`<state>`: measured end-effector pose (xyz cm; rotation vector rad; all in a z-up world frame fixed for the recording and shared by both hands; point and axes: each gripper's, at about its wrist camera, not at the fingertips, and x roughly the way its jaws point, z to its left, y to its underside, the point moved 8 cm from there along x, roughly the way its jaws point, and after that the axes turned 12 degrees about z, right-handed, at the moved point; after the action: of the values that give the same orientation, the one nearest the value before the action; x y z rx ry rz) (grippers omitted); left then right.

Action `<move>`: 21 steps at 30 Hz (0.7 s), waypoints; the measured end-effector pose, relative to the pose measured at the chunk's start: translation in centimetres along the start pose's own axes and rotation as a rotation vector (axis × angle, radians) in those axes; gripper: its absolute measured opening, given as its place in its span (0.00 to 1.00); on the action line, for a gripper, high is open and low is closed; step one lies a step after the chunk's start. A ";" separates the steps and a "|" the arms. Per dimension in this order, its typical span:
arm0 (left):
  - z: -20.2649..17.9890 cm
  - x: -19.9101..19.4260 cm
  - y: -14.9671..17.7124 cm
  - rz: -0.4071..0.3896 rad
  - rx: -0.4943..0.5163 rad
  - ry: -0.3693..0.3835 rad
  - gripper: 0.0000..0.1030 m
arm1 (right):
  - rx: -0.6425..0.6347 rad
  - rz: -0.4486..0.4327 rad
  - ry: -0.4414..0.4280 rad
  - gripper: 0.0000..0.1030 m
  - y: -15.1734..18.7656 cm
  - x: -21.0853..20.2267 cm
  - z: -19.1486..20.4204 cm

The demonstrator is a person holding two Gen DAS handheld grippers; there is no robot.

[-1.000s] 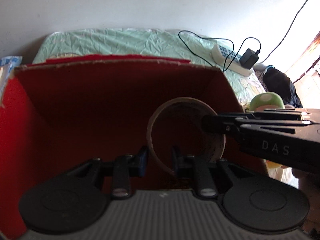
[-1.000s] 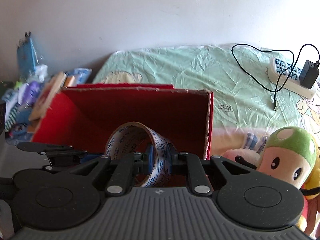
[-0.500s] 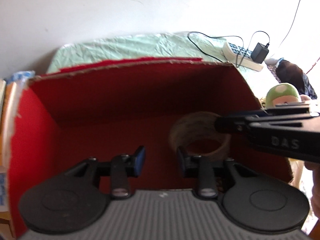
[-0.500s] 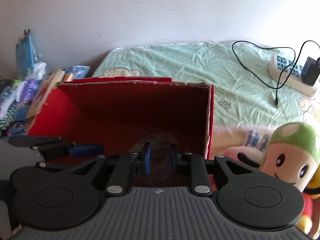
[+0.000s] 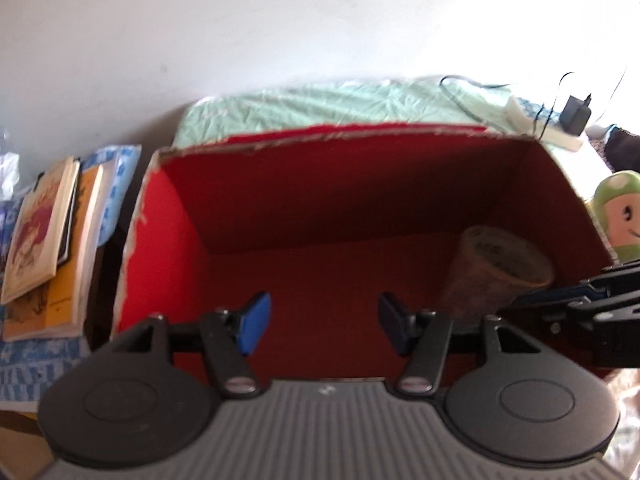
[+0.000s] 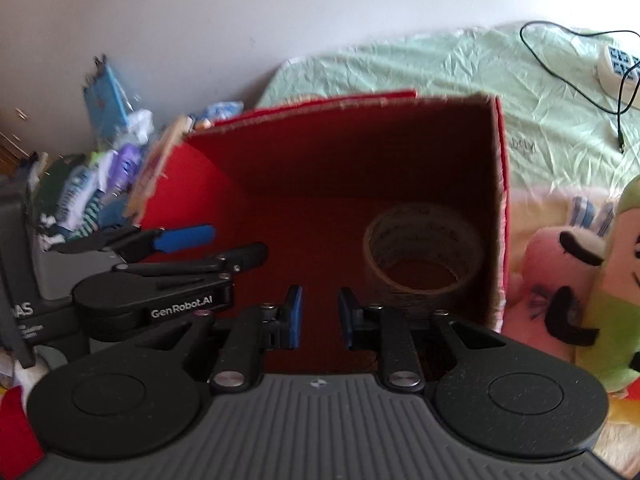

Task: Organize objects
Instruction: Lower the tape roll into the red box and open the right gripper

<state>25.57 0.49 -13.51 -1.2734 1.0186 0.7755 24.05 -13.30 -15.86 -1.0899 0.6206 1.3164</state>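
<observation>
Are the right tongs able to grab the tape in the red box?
Probably yes. The right tongs are open and empty, the box has no lid, and the tape lies just ahead to their right, near the box wall. Nothing sits between them.

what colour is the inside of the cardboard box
Red; the box interior shows best in the left wrist view.

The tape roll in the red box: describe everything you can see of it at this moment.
The tape roll is a wide ring of brownish, translucent-looking tape with faint print on its band and an open hollow middle. It lies on the floor of the red box, near the right wall, opening facing up toward the right wrist camera. Neither the right gripper nor the left gripper touches it; both stand open and empty.
</observation>
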 end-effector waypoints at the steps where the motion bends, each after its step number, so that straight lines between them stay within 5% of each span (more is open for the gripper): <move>1: 0.2 0.2 0.2 0.010 -0.001 -0.003 0.59 | 0.009 0.003 0.032 0.22 -0.2 0.4 -0.2; 4: 0.5 0.8 0.5 0.032 -0.006 0.003 0.60 | 0.053 -0.022 0.085 0.07 -0.9 1.3 -1.0; 9: 0.3 1.6 0.4 0.042 0.065 -0.104 0.72 | 0.024 -0.046 0.085 0.12 -0.6 2.1 -0.1; 16: -2.4 2.8 1.2 0.058 0.310 -0.280 0.70 | 0.034 -0.037 0.030 0.13 0.0 2.2 0.0; 21: -3.3 2.3 2.7 0.069 0.327 -0.223 0.65 | 0.062 -0.040 0.009 0.13 0.9 1.5 -0.2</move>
<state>23.41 -2.52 -16.64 -0.8559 0.9659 0.7497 23.54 -12.90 -17.45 -1.0533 0.6389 1.2509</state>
